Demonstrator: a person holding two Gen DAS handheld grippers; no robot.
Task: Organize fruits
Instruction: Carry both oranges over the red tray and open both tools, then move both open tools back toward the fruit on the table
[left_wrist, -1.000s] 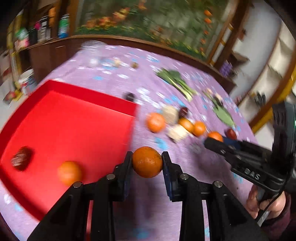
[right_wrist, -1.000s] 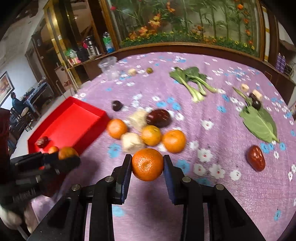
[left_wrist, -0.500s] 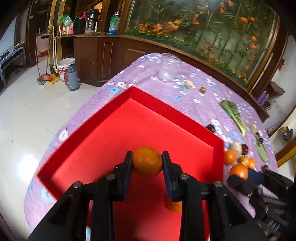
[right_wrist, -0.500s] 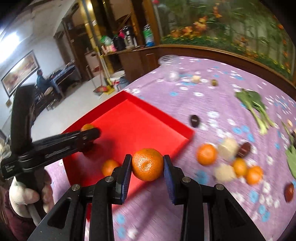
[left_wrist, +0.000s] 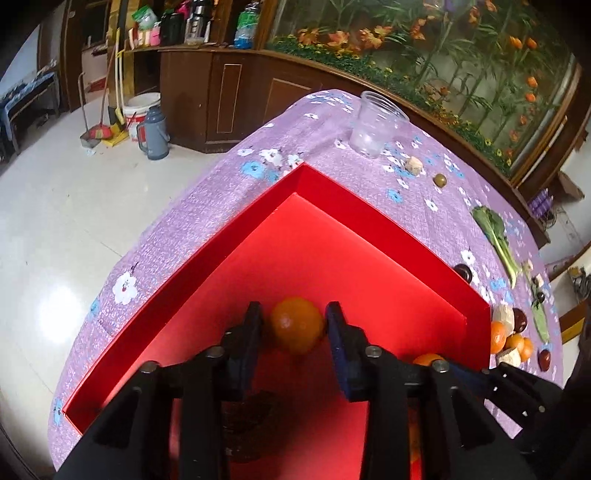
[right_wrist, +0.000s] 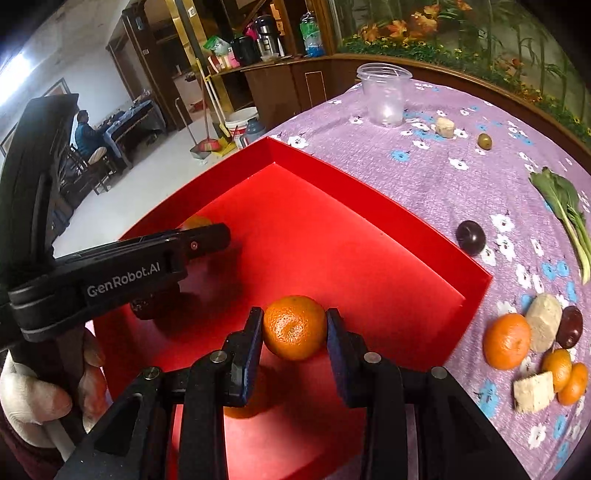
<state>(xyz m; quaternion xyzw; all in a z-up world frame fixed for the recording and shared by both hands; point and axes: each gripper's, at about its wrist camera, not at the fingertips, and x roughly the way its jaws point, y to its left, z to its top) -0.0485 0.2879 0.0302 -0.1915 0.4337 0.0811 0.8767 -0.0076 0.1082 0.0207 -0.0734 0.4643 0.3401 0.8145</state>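
Observation:
A red tray (left_wrist: 369, 221) (right_wrist: 369, 199) lies on the purple flowered tablecloth. My left gripper (left_wrist: 294, 325) is shut on an orange (left_wrist: 295, 323) low over the tray floor; it also shows in the right wrist view (right_wrist: 207, 232). My right gripper (right_wrist: 294, 328) is shut on a second orange (right_wrist: 294, 326) above the tray's near part. A dark fruit (left_wrist: 251, 417) and another orange (right_wrist: 243, 406) lie in the tray under the grippers. More oranges (right_wrist: 506, 341) (right_wrist: 565, 374), pale chunks (right_wrist: 543, 326) and dark plums (right_wrist: 470, 237) lie right of the tray.
A clear plastic cup (right_wrist: 384, 94) stands at the table's far corner. A pale chunk (right_wrist: 444, 126), a green olive-like fruit (right_wrist: 484, 141) and a leafy green (right_wrist: 565, 214) lie beyond the tray. The table edge drops to a tiled floor at left.
Both grippers, each still holding its orange, have swung left from the fruit pile to over the red tray. The left one has come down close to the tray floor.

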